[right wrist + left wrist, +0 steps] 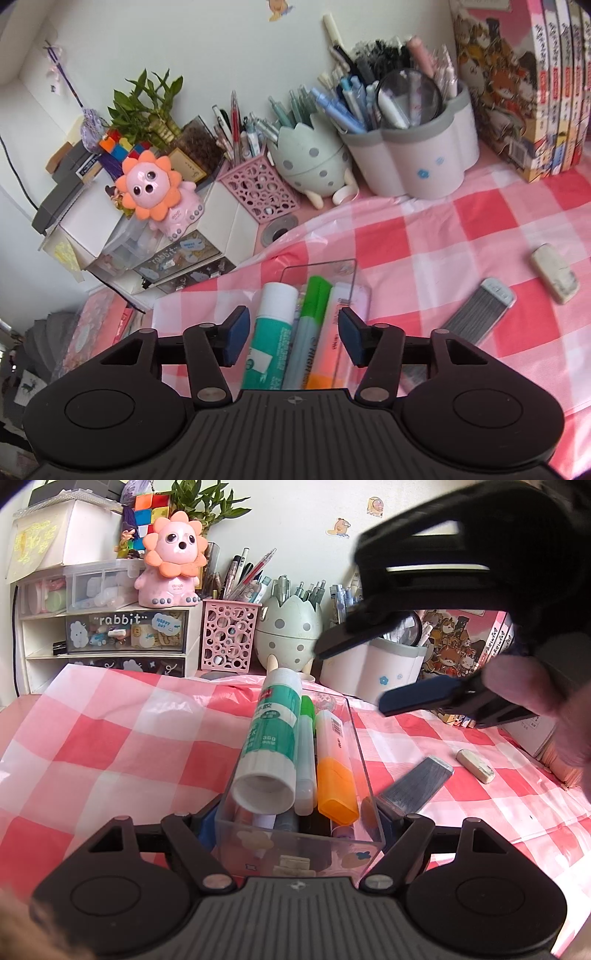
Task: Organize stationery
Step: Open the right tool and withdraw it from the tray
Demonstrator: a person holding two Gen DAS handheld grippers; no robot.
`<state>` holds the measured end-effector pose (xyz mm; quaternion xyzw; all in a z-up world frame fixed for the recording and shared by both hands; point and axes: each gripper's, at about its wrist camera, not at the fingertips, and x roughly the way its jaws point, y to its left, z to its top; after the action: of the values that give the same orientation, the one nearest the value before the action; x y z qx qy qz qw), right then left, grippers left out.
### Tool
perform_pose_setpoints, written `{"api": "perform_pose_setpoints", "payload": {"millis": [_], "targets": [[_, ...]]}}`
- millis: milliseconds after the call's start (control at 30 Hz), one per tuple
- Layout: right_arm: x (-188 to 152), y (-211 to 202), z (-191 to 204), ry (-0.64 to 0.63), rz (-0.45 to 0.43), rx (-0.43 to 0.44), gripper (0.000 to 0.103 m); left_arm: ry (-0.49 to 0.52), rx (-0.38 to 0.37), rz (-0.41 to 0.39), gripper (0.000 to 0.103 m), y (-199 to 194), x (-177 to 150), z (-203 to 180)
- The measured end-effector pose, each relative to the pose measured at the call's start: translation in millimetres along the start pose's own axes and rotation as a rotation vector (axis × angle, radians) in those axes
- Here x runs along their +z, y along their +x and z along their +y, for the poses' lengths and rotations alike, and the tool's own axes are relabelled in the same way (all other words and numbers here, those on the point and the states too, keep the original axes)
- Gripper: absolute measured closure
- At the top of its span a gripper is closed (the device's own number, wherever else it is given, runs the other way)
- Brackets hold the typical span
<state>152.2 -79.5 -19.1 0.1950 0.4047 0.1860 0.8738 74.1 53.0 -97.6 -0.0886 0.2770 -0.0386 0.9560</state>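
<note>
My left tool (297, 821) is clamped on the near end of the clear tray (364, 753), one pad on each side wall, so the tray sits right between my fingers and runs straight ahead of me. Inside it, from my left: the glue stick (271, 738) riding high on top, the green highlighter (306, 734) beside it, then the orange highlighter (334, 768) against the right wall.

My right tool (293, 334) hovers above the tray, jaws spread wide and carrying nothing, fingers straddling the three items.

Just off to the right of the tray, on the checked surface (110, 746), lies the grey lead case (476, 310), touching or nearly touching the tray wall. Further right, well apart, sits the white eraser (554, 273).

My read: those two loose pieces are what's left. I'd swing the right tool over to the lead case first, line the fingers across its narrow width, and close gently. I'll keep the left grip steady so the tray doesn't skid, and lay the case in low, since that glue stick looks ready to roll.
</note>
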Motion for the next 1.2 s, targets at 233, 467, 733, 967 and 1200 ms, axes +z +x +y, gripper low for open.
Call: {"api": "perform_pose_setpoints", "payload": {"millis": [233,467,733,967,1200], "targets": [[-7.0,-22.6,-8.4,-0.075,-0.08,-0.067,0.038,0.0,-0.001,0.0,0.05,0.0,0.0,0.1],[-17.1,-37.9,-20.6,-0.147,-0.121,-0.143,0.034,0.0,-0.001,0.0,0.05,0.0,0.0,0.1],[-27.2,-42.9,-37.1,-0.163,-0.142,-0.195,0.026,0.0,-0.001,0.0,0.05,-0.1,0.0,0.2],[-36.9,-44.6,-42.0,-0.221,-0.163,-0.245,0.023,0.0,-0.001,0.0,0.05,-0.1,0.0,0.2],[-41.8,-44.5,-51.2,-0.232,-0.163,-0.257,0.022,0.0,-0.001,0.0,0.05,0.0,0.0,0.1]]}}
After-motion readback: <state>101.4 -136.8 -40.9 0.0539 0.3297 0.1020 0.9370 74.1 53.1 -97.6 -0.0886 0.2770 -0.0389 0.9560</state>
